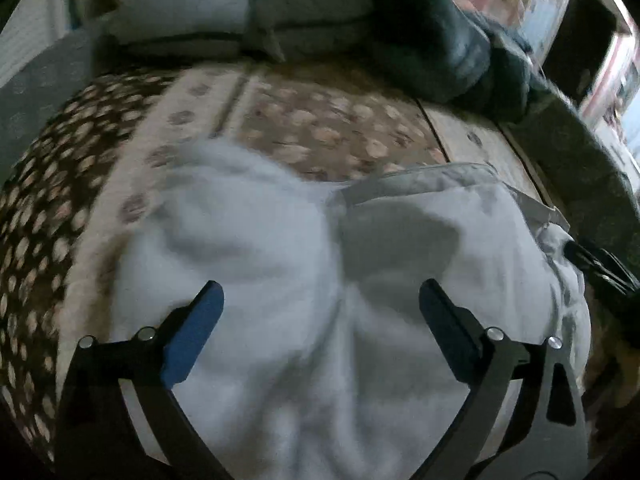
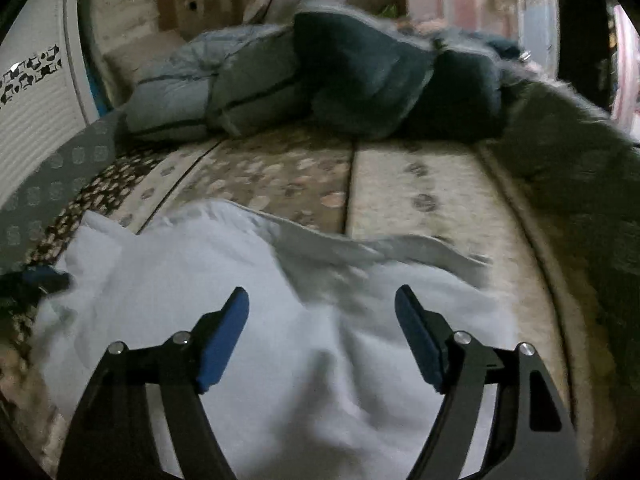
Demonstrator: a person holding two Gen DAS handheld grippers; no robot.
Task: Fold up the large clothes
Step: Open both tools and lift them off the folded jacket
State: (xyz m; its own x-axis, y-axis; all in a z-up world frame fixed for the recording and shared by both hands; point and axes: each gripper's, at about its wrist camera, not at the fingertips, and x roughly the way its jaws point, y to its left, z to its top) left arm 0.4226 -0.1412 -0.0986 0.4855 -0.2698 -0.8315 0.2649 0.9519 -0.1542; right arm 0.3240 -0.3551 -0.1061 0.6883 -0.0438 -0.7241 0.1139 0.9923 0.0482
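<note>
Blue-padded fingers (image 1: 196, 332) of the left gripper (image 1: 320, 300) are standing spread wide, gripping nothing, above a soft, rumpled white garment (image 1: 280, 280). Likewise the right gripper (image 2: 322, 308) is hanging with its jaws well apart and empty over the same crumpled cloth, which is lying heaped in loose folds on a bed (image 2: 420, 184) covered in a spotted, panelled quilt. Puffy grey-blue pillows (image 2: 208, 84) and a dark plush blanket (image 2: 380, 80) are piling up at the far edge.
</note>
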